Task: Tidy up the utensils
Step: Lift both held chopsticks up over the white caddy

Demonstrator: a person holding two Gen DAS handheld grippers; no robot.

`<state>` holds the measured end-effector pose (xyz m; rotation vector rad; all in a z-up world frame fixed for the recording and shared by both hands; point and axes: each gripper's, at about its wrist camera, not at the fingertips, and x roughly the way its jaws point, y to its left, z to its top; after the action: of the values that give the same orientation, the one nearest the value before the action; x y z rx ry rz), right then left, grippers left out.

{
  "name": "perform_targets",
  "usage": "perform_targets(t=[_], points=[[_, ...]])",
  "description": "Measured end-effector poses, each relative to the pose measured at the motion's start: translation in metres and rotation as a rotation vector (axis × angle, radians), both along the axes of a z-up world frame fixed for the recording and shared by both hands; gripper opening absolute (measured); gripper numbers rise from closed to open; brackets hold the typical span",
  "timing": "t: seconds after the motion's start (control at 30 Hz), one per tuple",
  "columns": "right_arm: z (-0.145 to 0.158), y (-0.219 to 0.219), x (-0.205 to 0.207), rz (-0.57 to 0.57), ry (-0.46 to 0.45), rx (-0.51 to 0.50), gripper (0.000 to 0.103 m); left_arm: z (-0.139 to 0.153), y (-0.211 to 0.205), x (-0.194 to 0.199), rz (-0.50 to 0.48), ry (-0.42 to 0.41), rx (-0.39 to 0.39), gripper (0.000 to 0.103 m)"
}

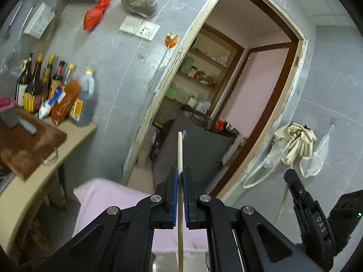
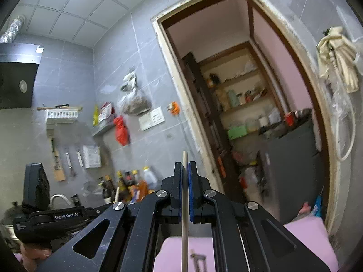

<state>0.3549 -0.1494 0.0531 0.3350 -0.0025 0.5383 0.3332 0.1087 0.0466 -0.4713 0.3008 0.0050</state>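
My left gripper (image 1: 180, 172) is shut on a pale wooden chopstick (image 1: 180, 149) that runs up between the blue pads and sticks out well past the tips. My right gripper (image 2: 185, 166) is shut on a second wooden chopstick (image 2: 185, 226), whose end barely clears the tips. Both grippers are raised above a pink cloth (image 1: 102, 199), which also shows in the right wrist view (image 2: 313, 238). A metal utensil (image 2: 198, 260) lies on the cloth below my right gripper. The right gripper's body (image 1: 310, 217) shows at the lower right of the left wrist view; the left one (image 2: 52, 222) at the lower left of the right wrist view.
A counter (image 1: 34, 181) at left holds a wooden cutting board (image 1: 25, 145) with a cleaver (image 1: 15, 120) and several sauce bottles (image 1: 50, 86). An open doorway (image 1: 226, 90) leads to a pantry with shelves. Cloths (image 1: 297, 140) hang on the tiled wall at right.
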Motion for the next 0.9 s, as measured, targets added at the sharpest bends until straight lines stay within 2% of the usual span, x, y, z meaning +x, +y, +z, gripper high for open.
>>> perform_targets(t=[0.23, 0.53, 0.73, 0.9], points=[[-0.003, 0.002, 0.006, -0.101, -0.048, 0.002, 0.004, -0.012, -0.001, 0.019, 0.042, -0.050, 0.039, 0.005], [-0.034, 0.009, 0.010, -0.142, -0.010, -0.052, 0.004, -0.039, -0.013, 0.007, 0.093, -0.141, 0.084, 0.005], [-0.040, 0.007, 0.008, -0.141, 0.006, -0.069, 0.004, -0.052, -0.018, 0.005, 0.063, -0.112, 0.102, 0.005], [-0.046, 0.002, 0.002, -0.140, 0.015, -0.069, 0.004, -0.056, -0.017, -0.001, 0.059, -0.129, 0.092, 0.005]])
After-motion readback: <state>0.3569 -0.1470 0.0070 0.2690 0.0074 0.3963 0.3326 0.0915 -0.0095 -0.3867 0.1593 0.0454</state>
